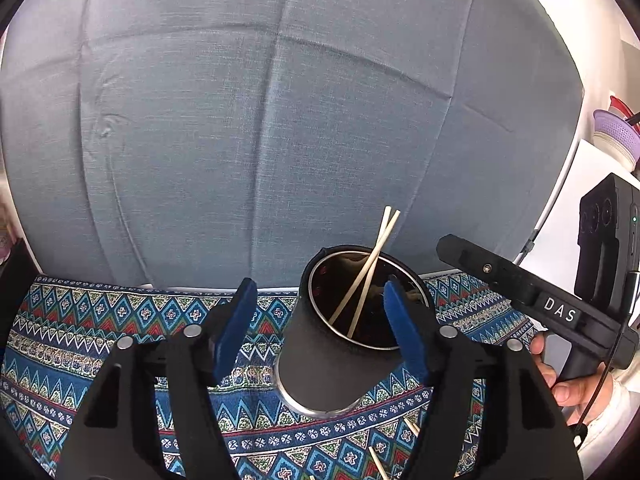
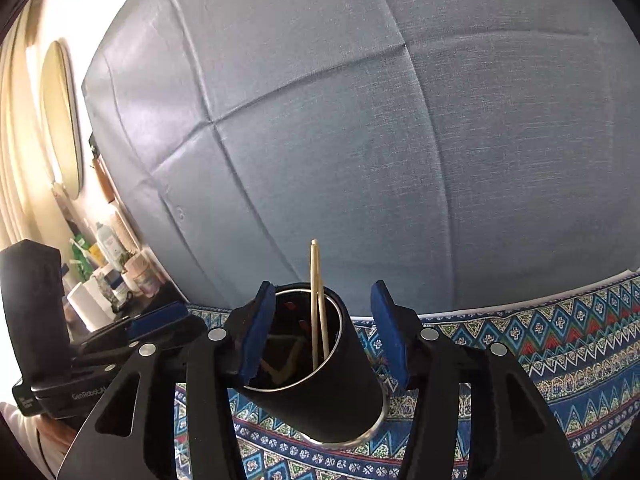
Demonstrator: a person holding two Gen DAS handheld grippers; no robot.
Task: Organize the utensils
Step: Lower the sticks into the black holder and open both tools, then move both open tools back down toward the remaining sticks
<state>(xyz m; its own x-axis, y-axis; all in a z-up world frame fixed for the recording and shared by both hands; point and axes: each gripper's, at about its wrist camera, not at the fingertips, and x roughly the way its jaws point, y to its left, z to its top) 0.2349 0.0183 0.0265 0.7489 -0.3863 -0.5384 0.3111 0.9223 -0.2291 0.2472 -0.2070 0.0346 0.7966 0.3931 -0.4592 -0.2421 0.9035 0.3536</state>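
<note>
Both grippers' fingers apart: left gripper (image 1: 320, 312), right gripper (image 2: 324, 332). Two chopsticks (image 1: 370, 270) stand in dark cup (image 1: 332, 364) on patterned table (image 1: 100, 320); loose chopsticks (image 1: 378, 462) lie near.

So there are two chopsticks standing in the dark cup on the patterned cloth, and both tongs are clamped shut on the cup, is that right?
Not quite. The two chopsticks do stand in the dark cup on the patterned cloth, but neither pair of tongs is clamped on it. The left tongs and right tongs are both open, their blue pads apart, as each wrist view shows.
</note>
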